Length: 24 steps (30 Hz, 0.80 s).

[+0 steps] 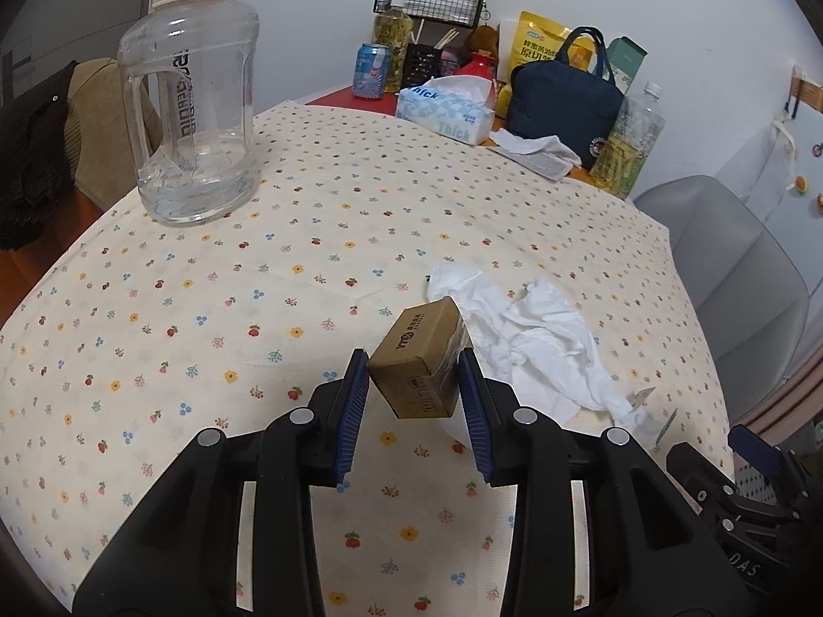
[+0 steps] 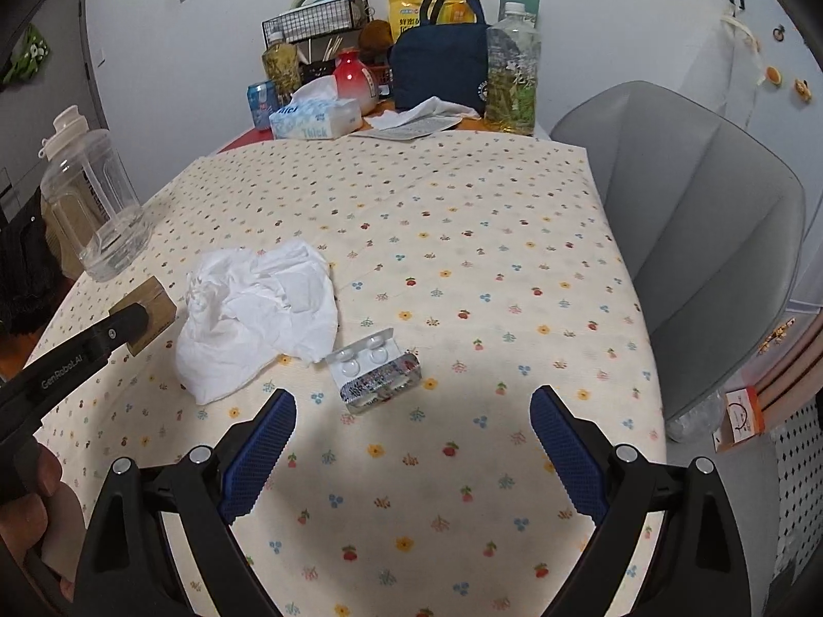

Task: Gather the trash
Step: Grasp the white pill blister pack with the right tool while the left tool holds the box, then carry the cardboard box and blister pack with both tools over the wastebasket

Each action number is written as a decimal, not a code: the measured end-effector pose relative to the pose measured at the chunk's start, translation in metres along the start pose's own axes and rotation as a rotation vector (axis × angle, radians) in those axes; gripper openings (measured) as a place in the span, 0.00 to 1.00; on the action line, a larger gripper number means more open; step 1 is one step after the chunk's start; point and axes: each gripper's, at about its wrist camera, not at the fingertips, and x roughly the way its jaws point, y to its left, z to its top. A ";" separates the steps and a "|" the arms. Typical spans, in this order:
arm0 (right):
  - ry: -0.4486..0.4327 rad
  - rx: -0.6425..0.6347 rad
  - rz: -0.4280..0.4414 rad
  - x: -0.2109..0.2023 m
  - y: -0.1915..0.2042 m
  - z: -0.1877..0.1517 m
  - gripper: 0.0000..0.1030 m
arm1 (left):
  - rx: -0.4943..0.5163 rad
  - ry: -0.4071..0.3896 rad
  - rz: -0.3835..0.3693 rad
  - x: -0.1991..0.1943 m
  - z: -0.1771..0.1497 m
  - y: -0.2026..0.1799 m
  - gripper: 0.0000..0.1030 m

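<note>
My left gripper (image 1: pixel 415 385) is shut on a small brown cardboard box (image 1: pixel 419 360), which hangs tilted a little above the flowered tablecloth (image 1: pixel 206 308). Just right of the box lies a heap of crumpled white tissue (image 1: pixel 535 344). In the right wrist view the same tissue (image 2: pixel 257 313) lies left of centre, and a clear plastic blister pack (image 2: pixel 375 367) with two round wells sits beside it. My right gripper (image 2: pixel 411 427) stands open just short of the blister pack, nothing between its blue pads (image 2: pixel 566 452). The box (image 2: pixel 149 316) and the left gripper's finger show at the left edge.
A big clear water jug (image 1: pixel 190 103) stands at the table's left. At the back are a tissue box (image 1: pixel 445 110), a can (image 1: pixel 371 71), bottles (image 1: pixel 627 144), a navy bag (image 1: pixel 560 103) and a wire basket (image 1: pixel 429 0). A grey chair (image 2: pixel 684 236) stands at the right.
</note>
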 end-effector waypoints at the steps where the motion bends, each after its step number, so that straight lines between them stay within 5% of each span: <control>1: 0.003 -0.002 0.000 0.003 0.001 0.001 0.87 | -0.001 0.002 0.000 0.002 0.000 0.000 0.35; 8: 0.021 -0.009 0.001 0.018 0.006 0.003 0.84 | 0.000 0.016 -0.003 0.013 -0.002 -0.002 0.35; 10: 0.035 -0.008 0.011 0.022 0.006 0.004 0.71 | -0.002 0.018 -0.003 0.014 -0.002 -0.002 0.35; 12: 0.066 -0.010 0.038 0.028 0.006 0.003 0.28 | -0.004 0.018 -0.002 0.014 -0.002 -0.002 0.35; 14: 0.100 -0.030 0.052 0.032 0.008 0.001 0.08 | -0.001 0.015 -0.002 0.014 -0.002 -0.002 0.35; 24: 0.051 -0.026 0.045 0.000 0.002 -0.006 0.06 | 0.012 -0.007 -0.027 -0.005 -0.005 -0.012 0.35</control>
